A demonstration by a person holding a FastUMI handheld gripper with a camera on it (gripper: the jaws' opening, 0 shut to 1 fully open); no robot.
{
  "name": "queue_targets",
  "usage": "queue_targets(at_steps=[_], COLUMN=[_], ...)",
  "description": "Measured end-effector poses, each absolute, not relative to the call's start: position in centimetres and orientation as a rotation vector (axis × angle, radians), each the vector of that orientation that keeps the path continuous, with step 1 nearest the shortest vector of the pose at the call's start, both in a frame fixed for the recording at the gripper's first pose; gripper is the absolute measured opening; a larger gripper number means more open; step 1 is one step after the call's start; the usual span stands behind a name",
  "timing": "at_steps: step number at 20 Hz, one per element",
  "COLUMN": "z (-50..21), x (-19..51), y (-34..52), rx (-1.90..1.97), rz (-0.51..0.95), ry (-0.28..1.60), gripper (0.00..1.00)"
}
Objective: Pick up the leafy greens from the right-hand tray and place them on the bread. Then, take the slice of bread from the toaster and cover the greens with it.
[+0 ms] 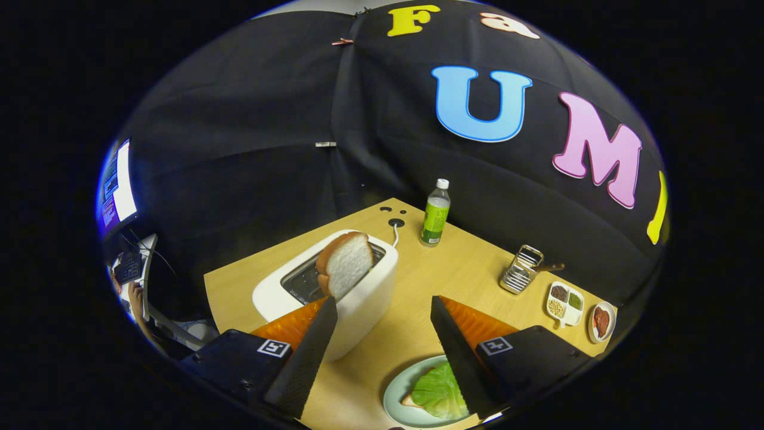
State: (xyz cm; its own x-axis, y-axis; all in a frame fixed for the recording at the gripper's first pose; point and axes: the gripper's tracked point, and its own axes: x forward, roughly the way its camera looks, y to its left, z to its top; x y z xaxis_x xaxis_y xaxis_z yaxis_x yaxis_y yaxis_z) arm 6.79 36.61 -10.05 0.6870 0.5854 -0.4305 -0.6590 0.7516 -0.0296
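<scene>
Light is falling evenly from overhead, leaving the wooden table (418, 280) bright and warm against the dim dark cloth behind it. The toaster (334, 292) is casting only a soft, short shadow. A monitor (117, 191) is glowing harsh blue-white and blowing out. The fisheye lens is bending straight table edges into curves and squeezing things near the rim. The middle is staying sharp, while the gripper (382, 310) fingers, spread apart, are looming soft.

bread under greens (408, 401): only a corner is showing beneath the leaf
plate (396, 382): the right finger is covering its right side
small dishes (566, 303): contents are looking too small to tell
</scene>
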Motion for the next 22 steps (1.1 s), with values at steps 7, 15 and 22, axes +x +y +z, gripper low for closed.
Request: queue_targets(at_steps=[7, 15, 22], z=[-10.3, -14.3, -14.9], x=[7.5, 11.5, 12.7], y=[43.2, 45.8, 46.0], rx=[-0.23, -0.243, -0.209], rz=[0.763, 0.644, 0.584], ry=[0.402, 0.484, 0.522], gripper=[0.98, 0.97, 0.58])
